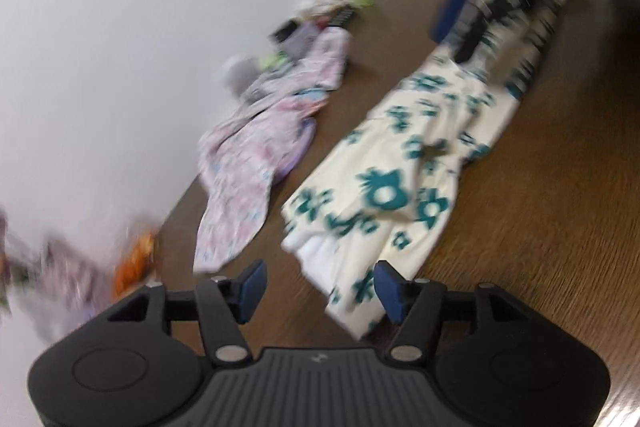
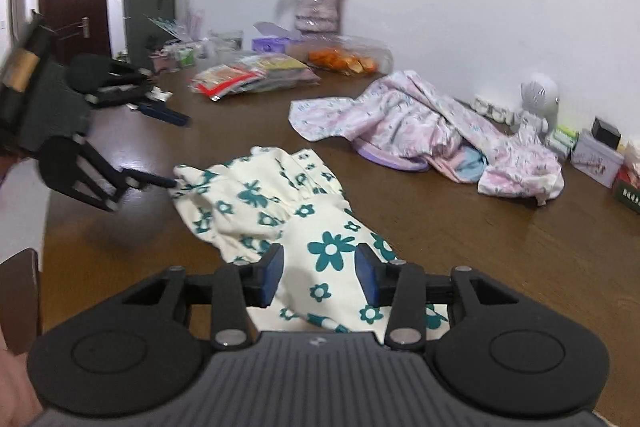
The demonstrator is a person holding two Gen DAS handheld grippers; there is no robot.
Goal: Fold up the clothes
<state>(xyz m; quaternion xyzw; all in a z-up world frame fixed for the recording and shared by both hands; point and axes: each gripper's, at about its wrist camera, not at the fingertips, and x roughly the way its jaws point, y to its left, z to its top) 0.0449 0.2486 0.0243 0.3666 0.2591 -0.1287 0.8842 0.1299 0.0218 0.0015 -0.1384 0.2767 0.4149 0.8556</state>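
Observation:
A cream garment with teal flowers (image 2: 280, 215) lies stretched along the brown table (image 2: 520, 247); it also shows in the left wrist view (image 1: 400, 171). My right gripper (image 2: 319, 275) is open, its jaws standing over the garment's near end. My left gripper (image 1: 318, 287) is open just above the garment's other end, and the view is blurred. In the right wrist view the left gripper (image 2: 168, 183) reaches the garment's far left corner. A crumpled pink floral garment (image 2: 432, 131) lies farther back; it also shows in the left wrist view (image 1: 256, 163).
Along the wall stand a vase of pink flowers (image 2: 316, 7), plastic bags with packets (image 2: 248, 75), an orange snack bag (image 2: 344, 61), a small white fan (image 2: 538, 99) and small boxes (image 2: 596, 155). Black equipment (image 2: 116, 79) lies at the far left.

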